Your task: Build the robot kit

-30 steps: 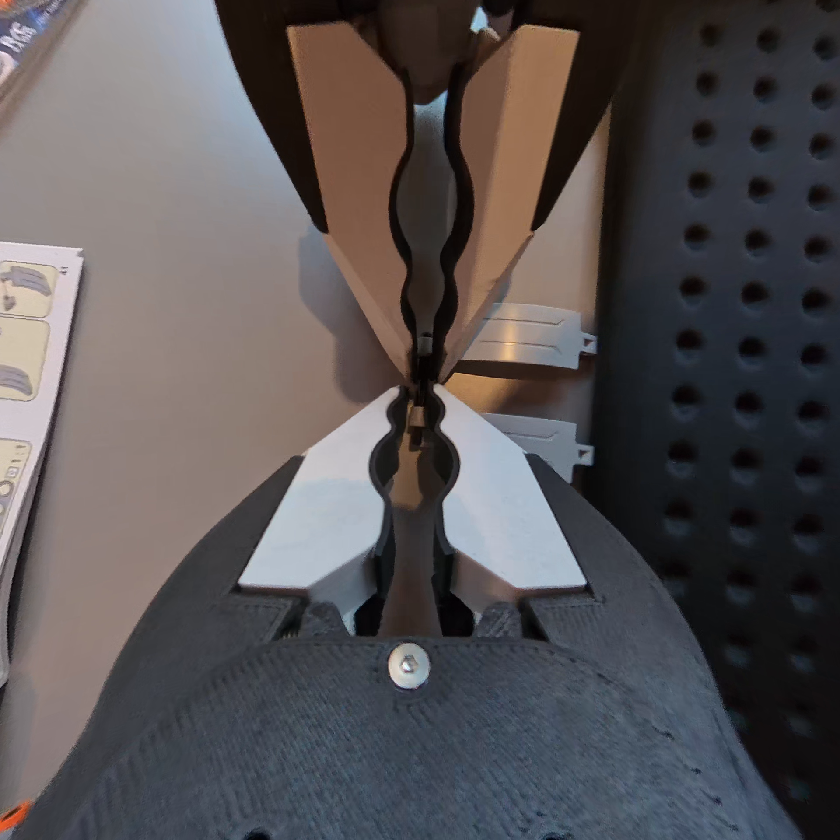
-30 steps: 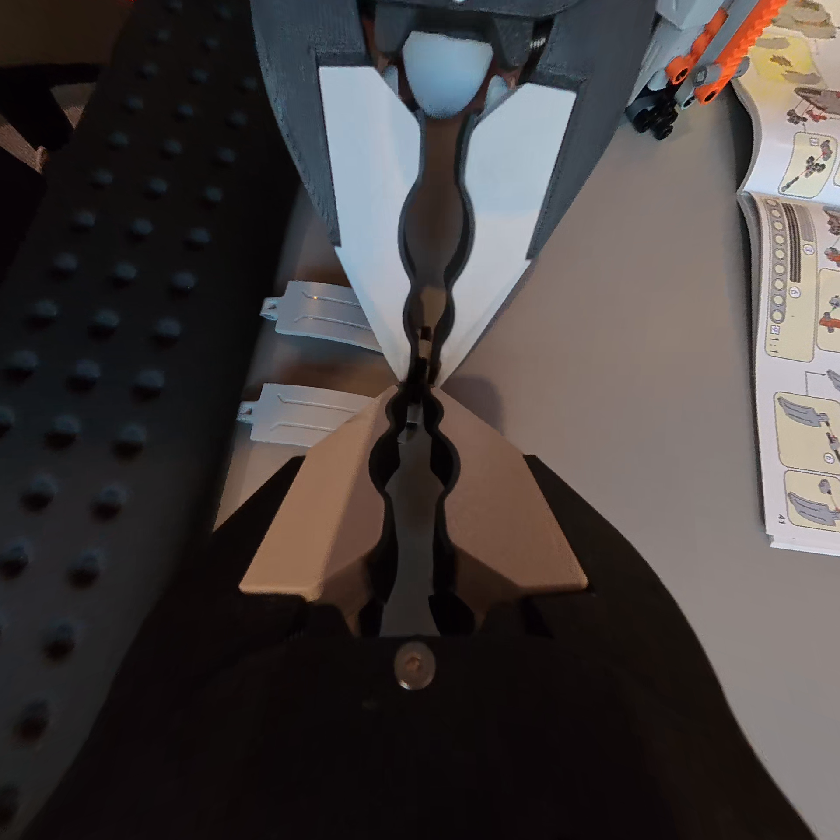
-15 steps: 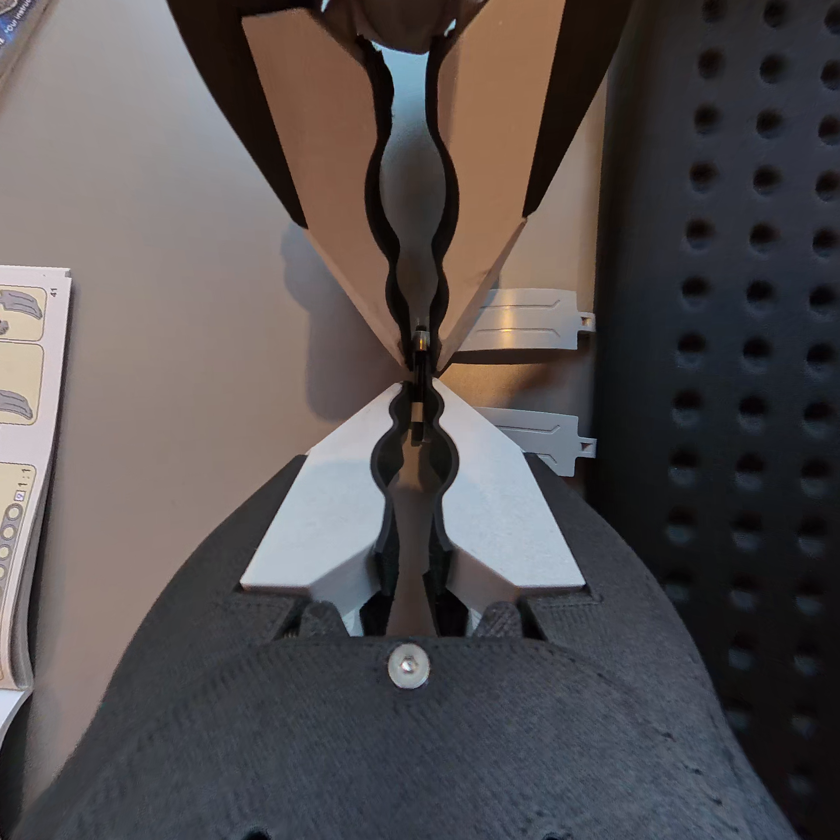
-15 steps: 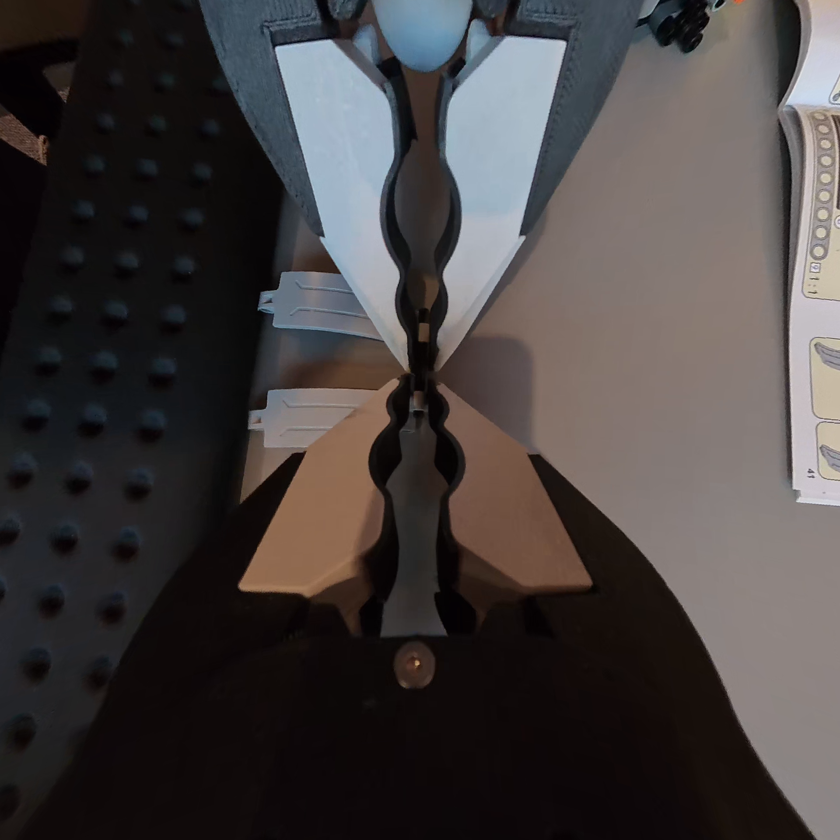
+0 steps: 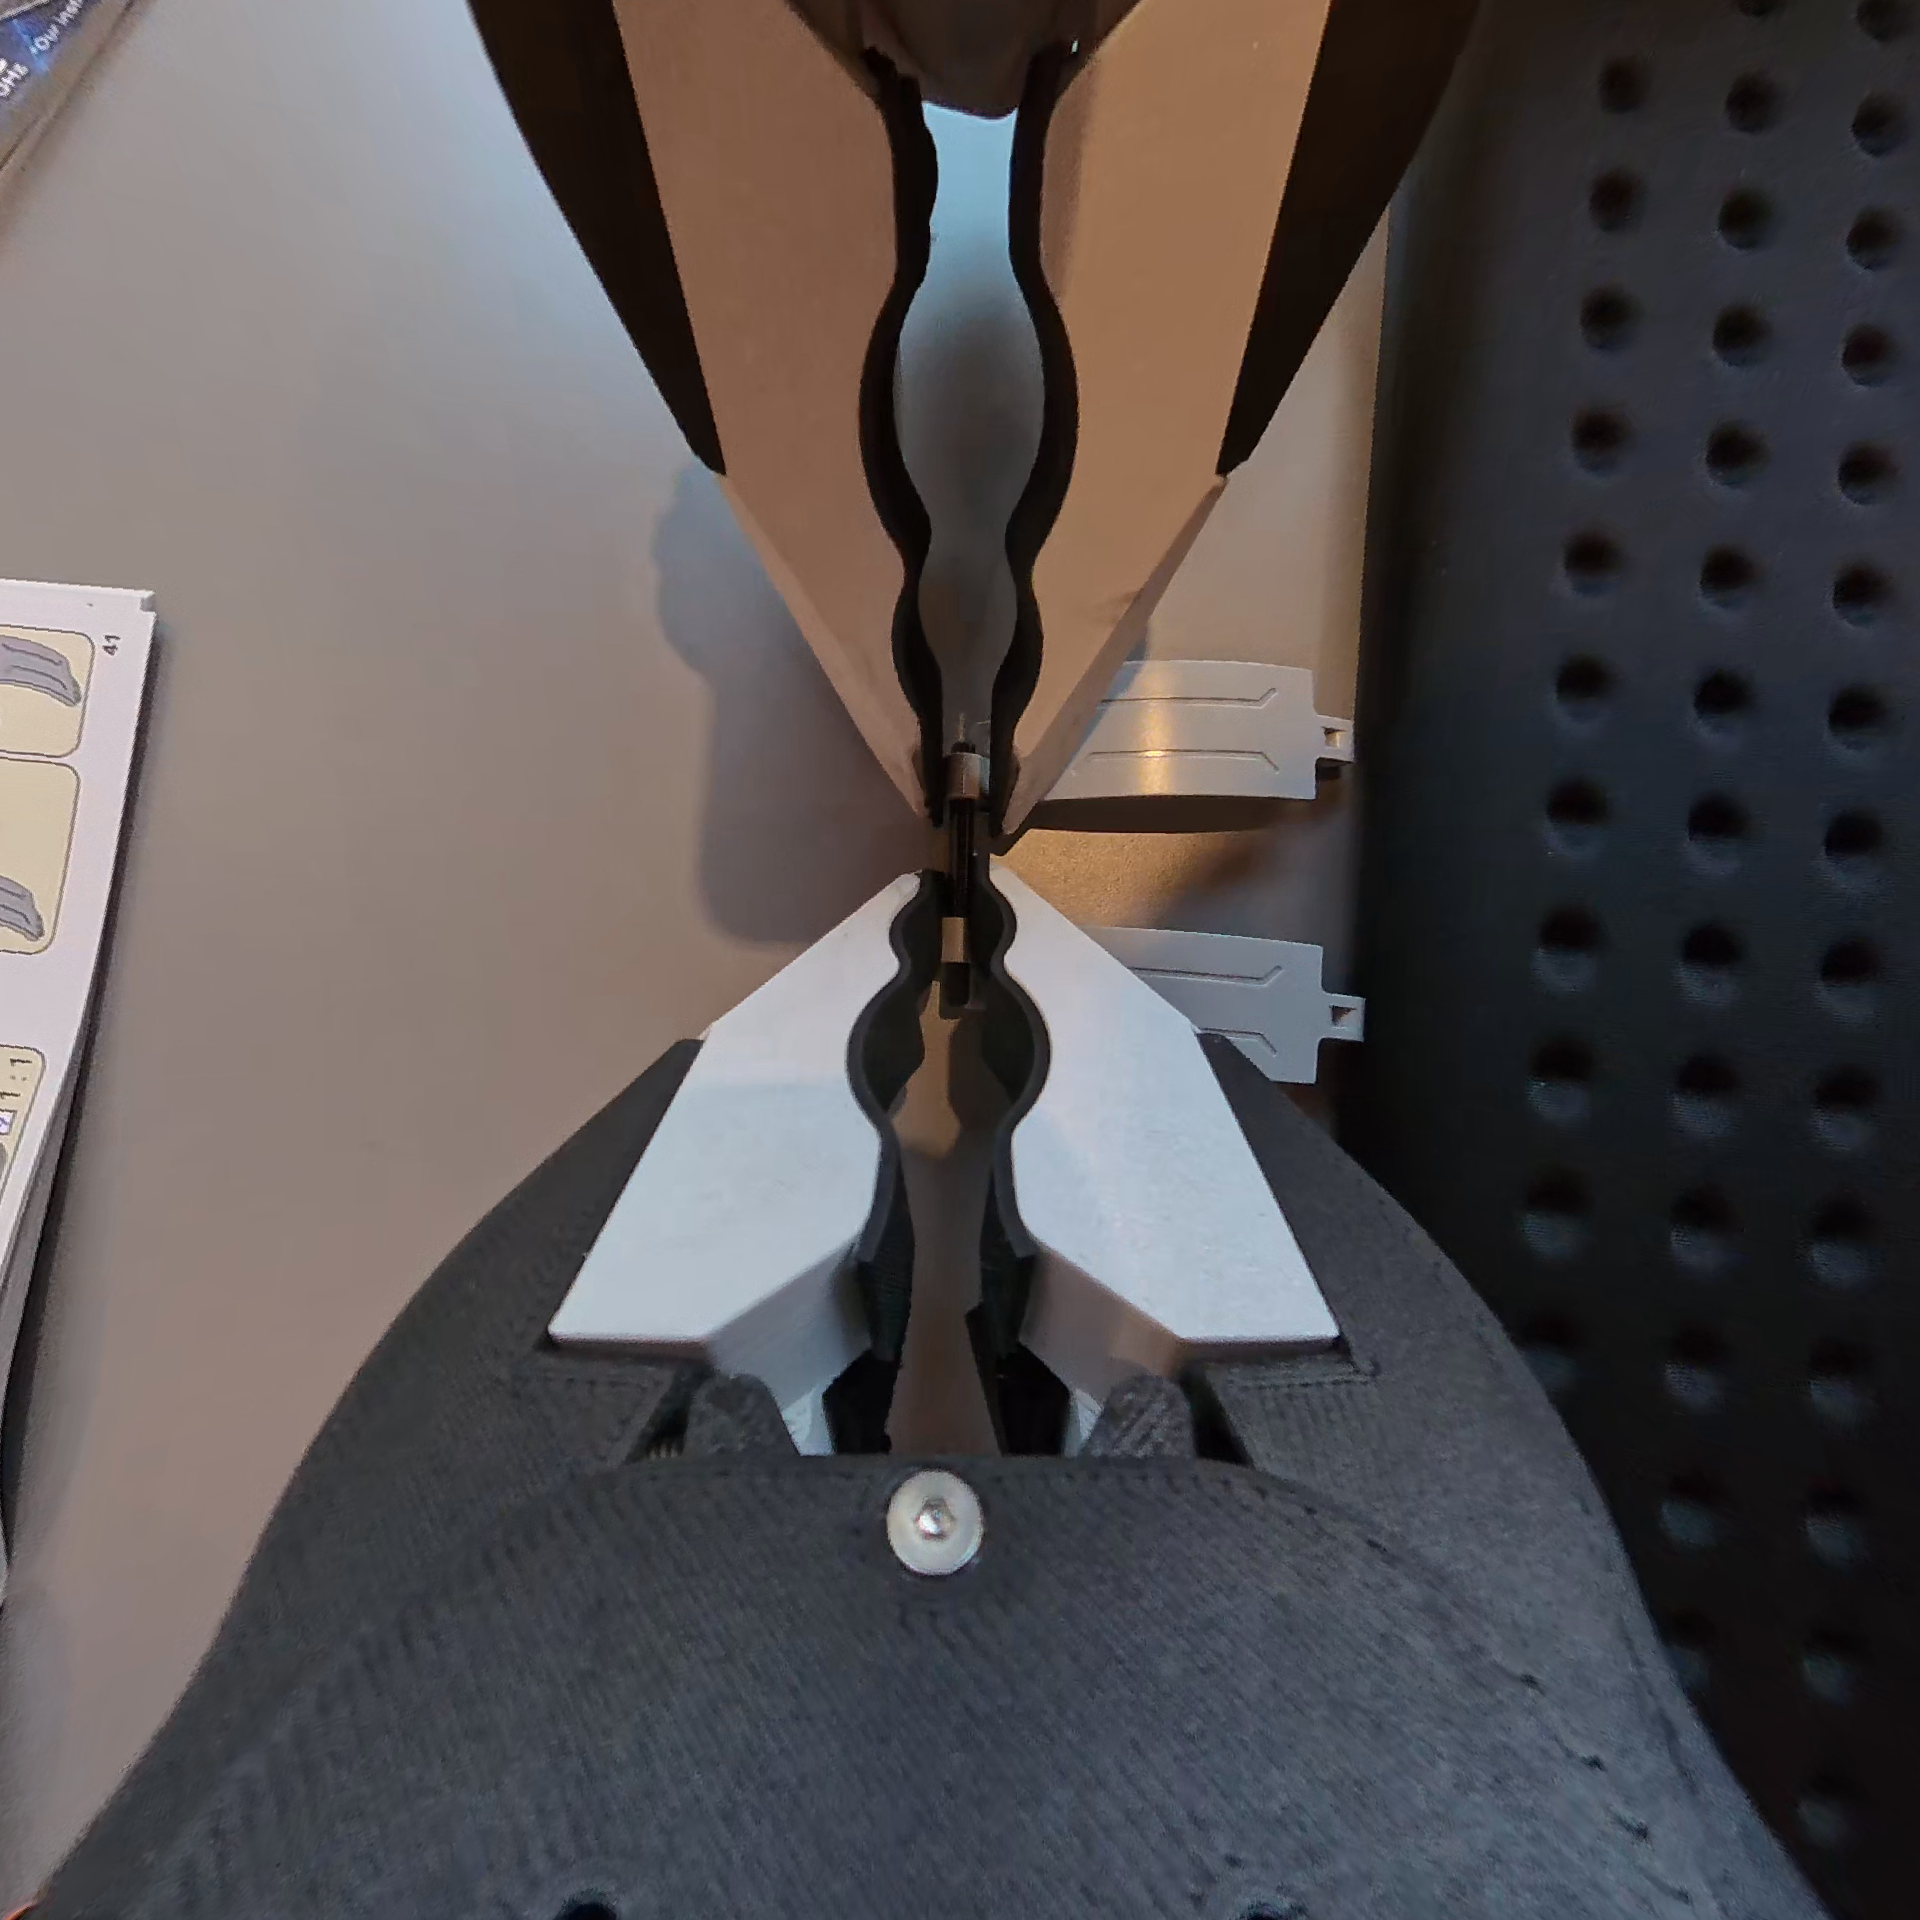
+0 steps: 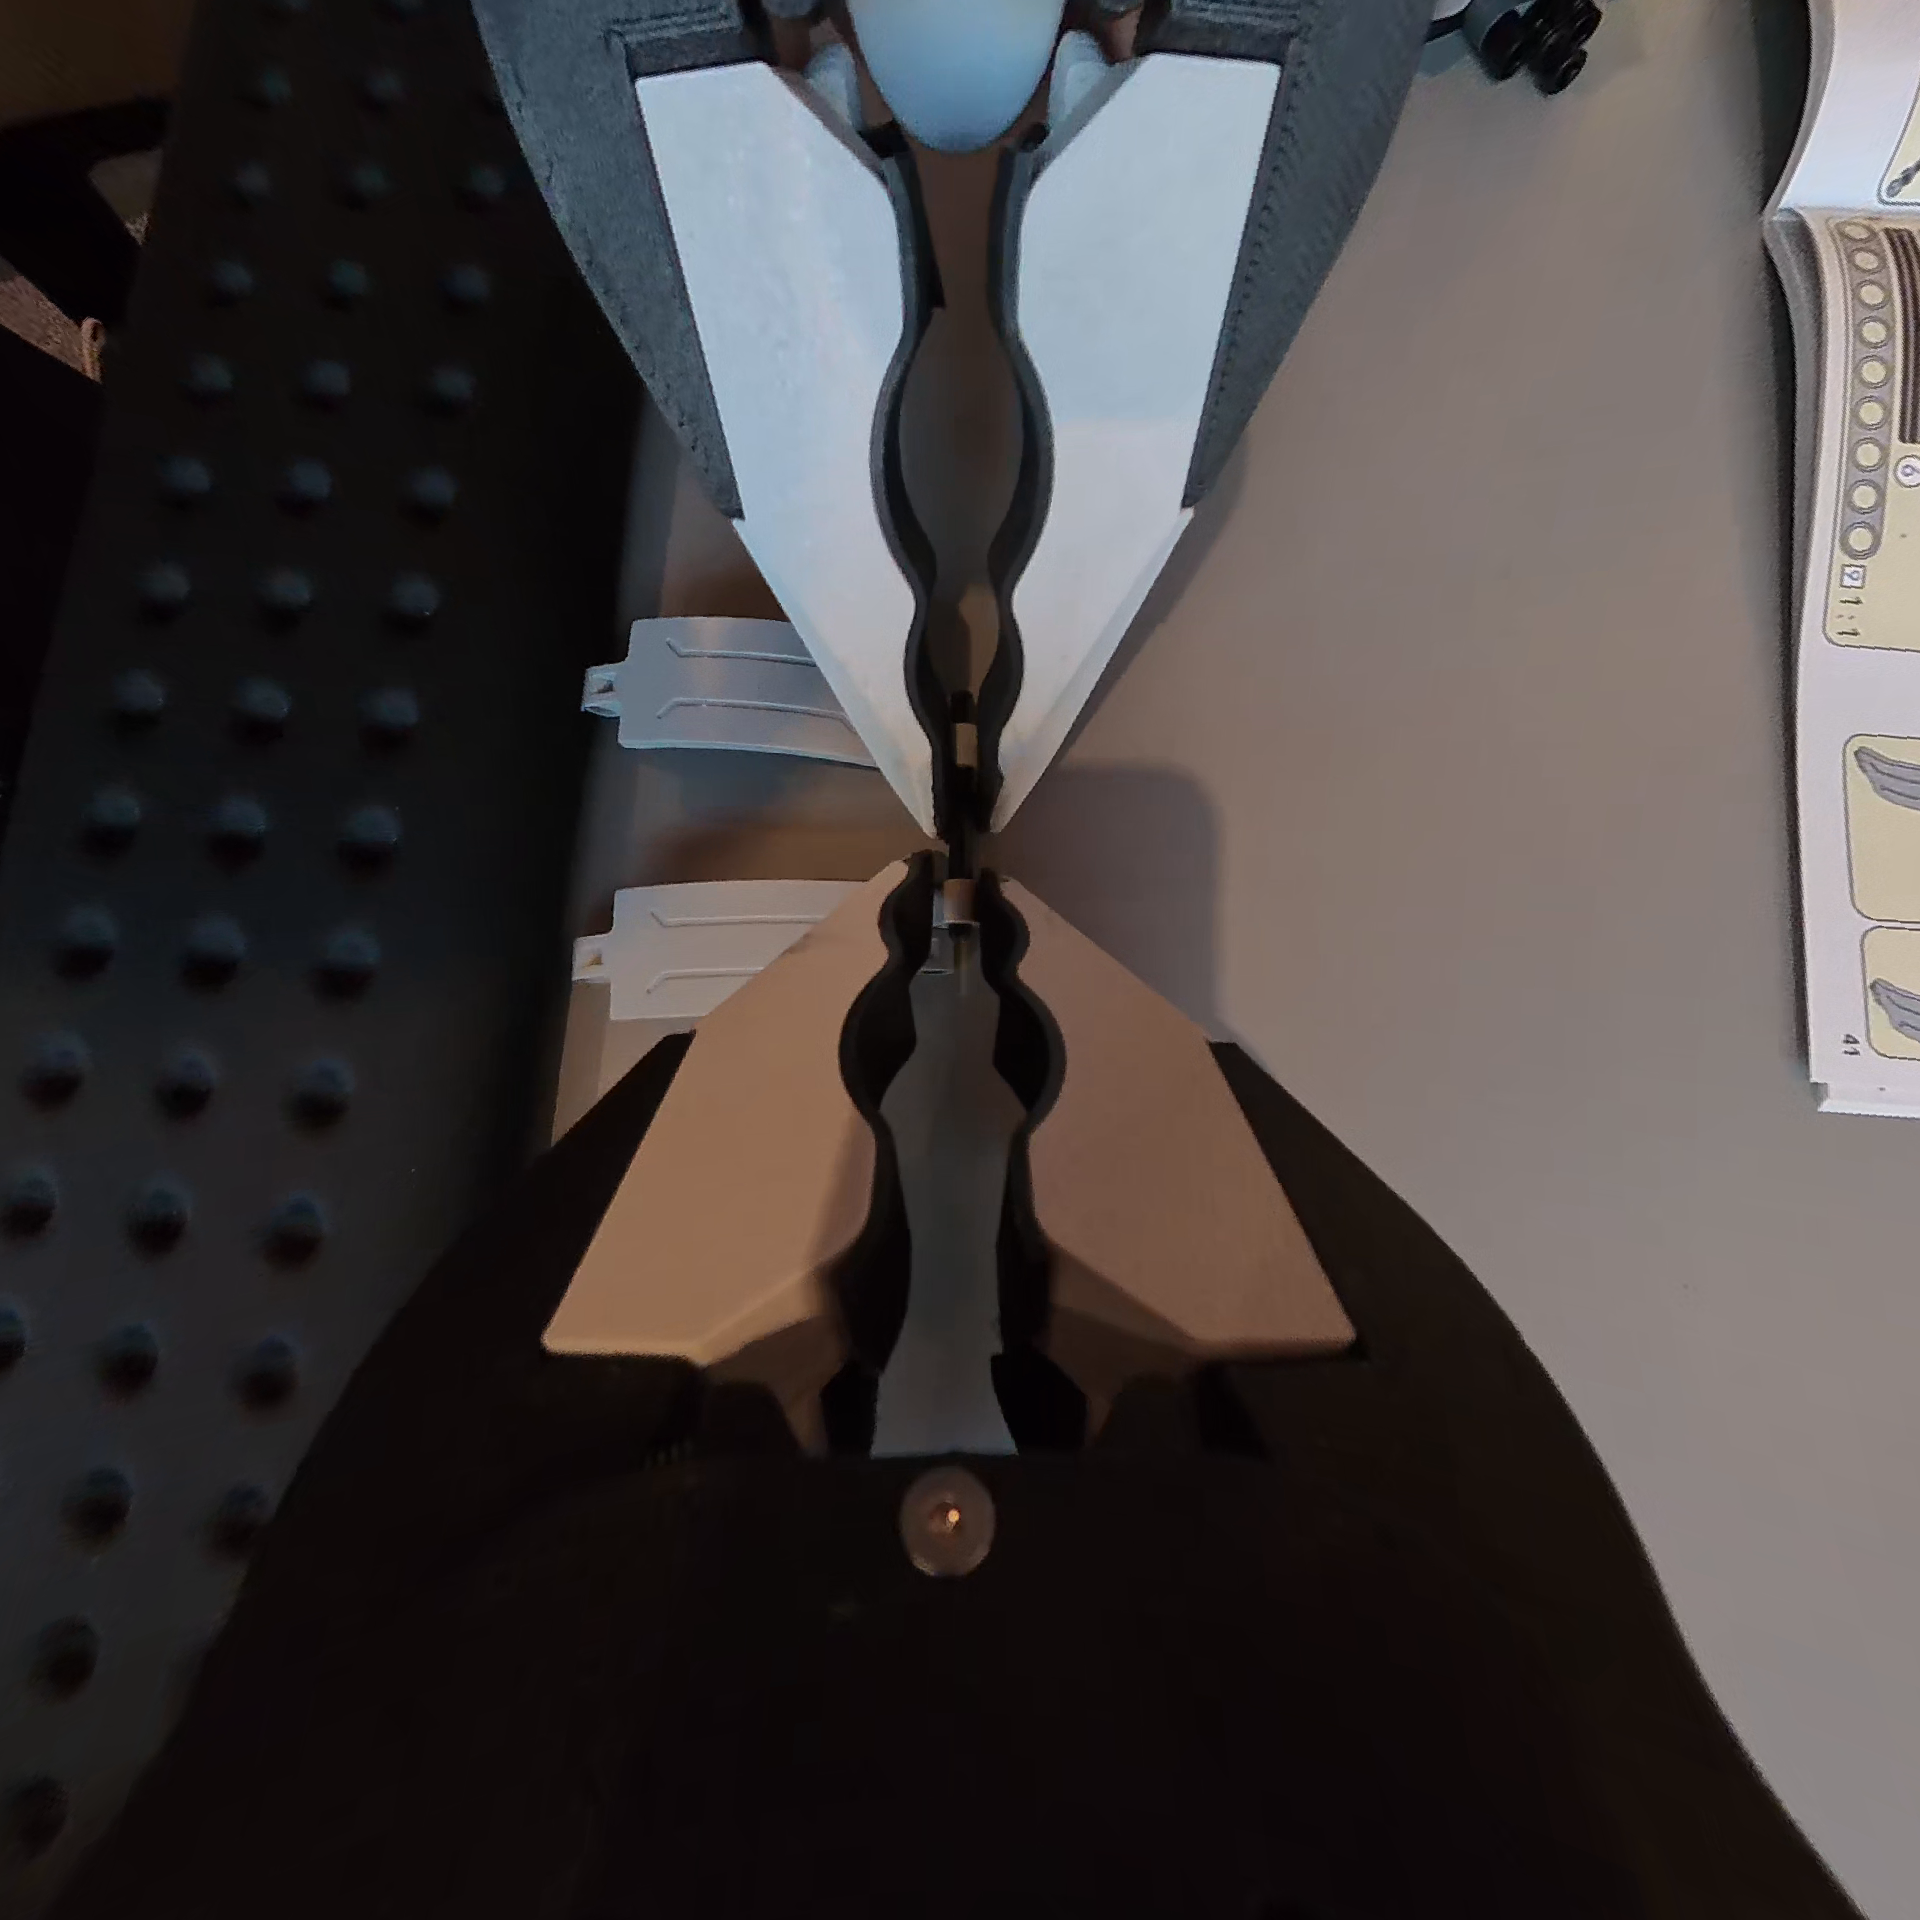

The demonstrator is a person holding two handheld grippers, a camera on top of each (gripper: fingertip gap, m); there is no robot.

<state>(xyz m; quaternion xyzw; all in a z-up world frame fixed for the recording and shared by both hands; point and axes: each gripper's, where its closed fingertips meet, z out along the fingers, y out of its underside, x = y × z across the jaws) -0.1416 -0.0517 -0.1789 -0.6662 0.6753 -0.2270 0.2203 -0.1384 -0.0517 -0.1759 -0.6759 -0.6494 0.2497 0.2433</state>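
Observation:
My left gripper (image 5: 956, 883), with white fingers, and my right gripper (image 6: 951, 868), with tan fingers, meet tip to tip just above the grey table. Both are shut on one thin black axle (image 5: 961, 847) that spans the small gap between them. A small grey bush (image 5: 964, 774) sits on the axle inside the right gripper's tips, and another light bush (image 5: 953, 935) inside the left's. In the right wrist view the axle (image 6: 961, 805) runs up into the left gripper (image 6: 964, 826), with a grey bush (image 6: 956, 902) between my own tips.
Two flat grey panel pieces (image 5: 1184, 738) (image 5: 1236, 982) lie on the table beside the tips, next to a black perforated mat (image 5: 1662, 831). An open instruction booklet (image 6: 1860, 623) lies on the other side. Black toy parts (image 6: 1527, 42) sit at the far edge. The grippers are tip to tip, or close to it.
Both grippers stay shut tip to tip on the axle. Each looms larger in the other's view, and the pair has shifted over the table, so the booklet sits farther toward the frame edge.

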